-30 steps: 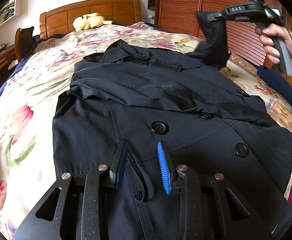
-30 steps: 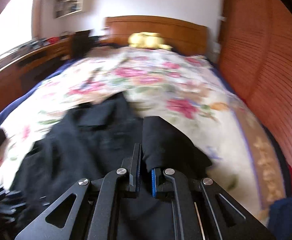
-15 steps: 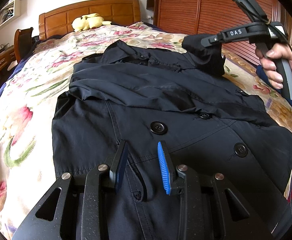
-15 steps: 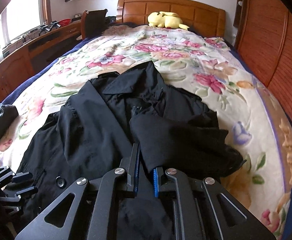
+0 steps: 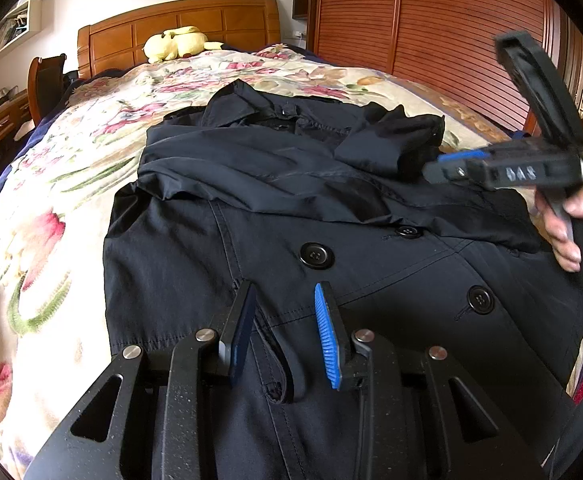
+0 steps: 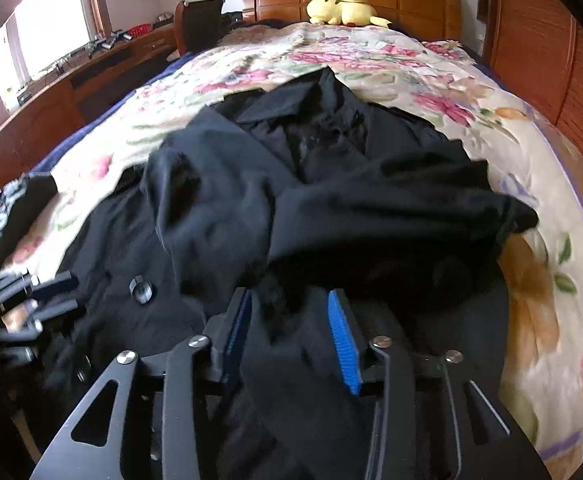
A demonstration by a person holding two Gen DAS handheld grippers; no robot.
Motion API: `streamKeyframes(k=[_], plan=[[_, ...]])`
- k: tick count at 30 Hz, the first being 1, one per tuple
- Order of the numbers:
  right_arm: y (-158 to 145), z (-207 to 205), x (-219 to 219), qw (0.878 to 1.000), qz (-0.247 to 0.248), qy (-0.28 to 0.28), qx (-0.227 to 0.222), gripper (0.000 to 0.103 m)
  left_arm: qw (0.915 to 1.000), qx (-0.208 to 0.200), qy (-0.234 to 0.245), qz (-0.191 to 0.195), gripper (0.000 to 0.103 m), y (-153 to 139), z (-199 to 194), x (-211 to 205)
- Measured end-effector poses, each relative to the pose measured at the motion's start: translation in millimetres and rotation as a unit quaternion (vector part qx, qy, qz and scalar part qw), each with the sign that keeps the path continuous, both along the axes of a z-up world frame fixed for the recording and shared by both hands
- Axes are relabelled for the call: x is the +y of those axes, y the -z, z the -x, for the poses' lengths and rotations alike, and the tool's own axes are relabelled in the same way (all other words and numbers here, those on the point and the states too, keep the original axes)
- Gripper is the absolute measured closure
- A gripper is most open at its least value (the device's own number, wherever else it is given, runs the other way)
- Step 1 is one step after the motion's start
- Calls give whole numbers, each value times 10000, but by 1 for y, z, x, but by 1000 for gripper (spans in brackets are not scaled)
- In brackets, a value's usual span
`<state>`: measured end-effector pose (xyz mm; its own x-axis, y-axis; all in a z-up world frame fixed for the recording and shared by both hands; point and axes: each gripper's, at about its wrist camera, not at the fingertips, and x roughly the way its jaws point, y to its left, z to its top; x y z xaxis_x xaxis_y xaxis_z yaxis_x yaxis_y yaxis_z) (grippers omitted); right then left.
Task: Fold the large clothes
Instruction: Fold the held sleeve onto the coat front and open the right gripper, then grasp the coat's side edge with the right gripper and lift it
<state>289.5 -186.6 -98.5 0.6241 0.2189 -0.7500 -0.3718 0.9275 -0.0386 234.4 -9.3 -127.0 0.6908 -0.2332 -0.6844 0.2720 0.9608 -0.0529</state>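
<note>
The black coat (image 5: 291, 216) was spread on the floral bed (image 5: 71, 184), its collar toward the headboard (image 5: 179, 24). Its folded sleeve (image 6: 391, 208) was being released by the opening right tool (image 6: 291, 336). A coat tab was straddled, unpinched, by the half-open left tool (image 5: 283, 332).

Yellow plush toy (image 5: 177, 43) by headboard (image 5: 179, 26); floral bedspread (image 5: 51, 184); maybe desk (image 6: 51, 92) left.

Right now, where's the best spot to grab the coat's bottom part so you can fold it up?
Probably the coat's hem, where it lies nearest the left fingers. Come from the foot of the bed, low, pinching the loose flat edge; higher up it is thick with buttons.
</note>
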Motion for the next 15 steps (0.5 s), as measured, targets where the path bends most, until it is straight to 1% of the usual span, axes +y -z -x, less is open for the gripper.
streamKeyframes(k=[4,7,8,12,15], plan=[[-14,12,-9,9997,121,-29,-231,56,10000,15,1,-12,71,1,0,0],[-32,24,-15,9972,357,40,-657,53,10000,16,1,-15,71,1,0,-1],[-37,25,-18,9967,358,62,-724,49,10000,17,0,-15,71,1,0,-1],[-48,10,-35,9950,444,313,-836,38,10000,20,-4,-13,71,1,0,0],[-45,-15,-48,9940,481,612,-765,34,10000,24,-10,-7,71,2,0,0]])
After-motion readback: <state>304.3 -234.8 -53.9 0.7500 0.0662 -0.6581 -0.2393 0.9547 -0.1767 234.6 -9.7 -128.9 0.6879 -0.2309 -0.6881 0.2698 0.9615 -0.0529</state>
